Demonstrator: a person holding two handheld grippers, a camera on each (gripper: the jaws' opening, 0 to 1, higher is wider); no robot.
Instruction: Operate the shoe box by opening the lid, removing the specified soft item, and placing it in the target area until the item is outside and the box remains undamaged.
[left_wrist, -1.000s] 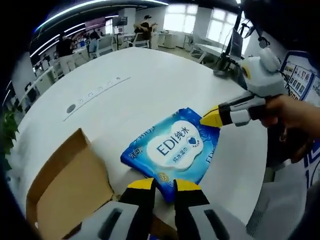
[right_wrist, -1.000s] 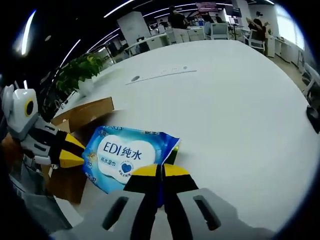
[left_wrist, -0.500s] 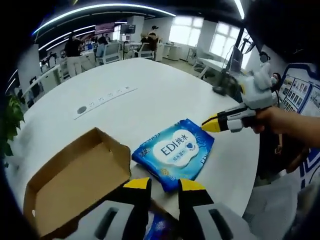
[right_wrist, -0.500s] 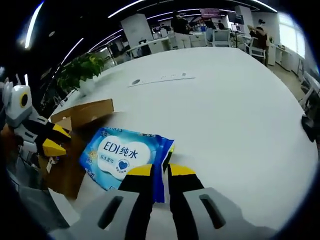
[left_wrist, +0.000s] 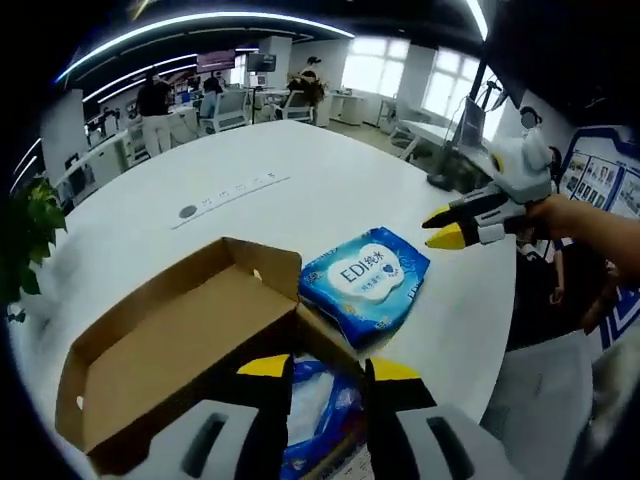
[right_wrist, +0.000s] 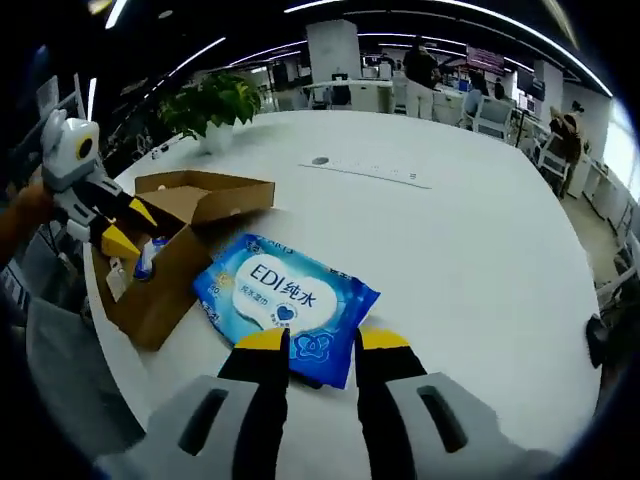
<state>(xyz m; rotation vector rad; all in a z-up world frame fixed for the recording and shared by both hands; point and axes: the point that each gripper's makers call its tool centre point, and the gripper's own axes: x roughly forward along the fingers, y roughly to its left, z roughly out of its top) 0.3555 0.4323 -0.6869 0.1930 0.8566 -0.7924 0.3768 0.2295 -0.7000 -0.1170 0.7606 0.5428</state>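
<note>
Now, relative to the shoe box:
Shoe box (left_wrist: 180, 345): brown cardboard, lid flap open, standing on the white table (left_wrist: 300, 200); its near end is cut off behind the left gripper's jaws.
Wet wipes pack (right_wrist: 285, 305): blue, printed "EDI", lying flat on the table just beside the box, outside it, touching neither gripper.
Box contents (left_wrist: 320, 415): something blue and white inside, mostly hidden by the jaws; hard to identify.
Left gripper (left_wrist: 318, 368): jaws apart, empty, over the box's near end.
Right gripper (right_wrist: 323, 340): jaws apart, empty, on the pack's far side from the box.
</note>
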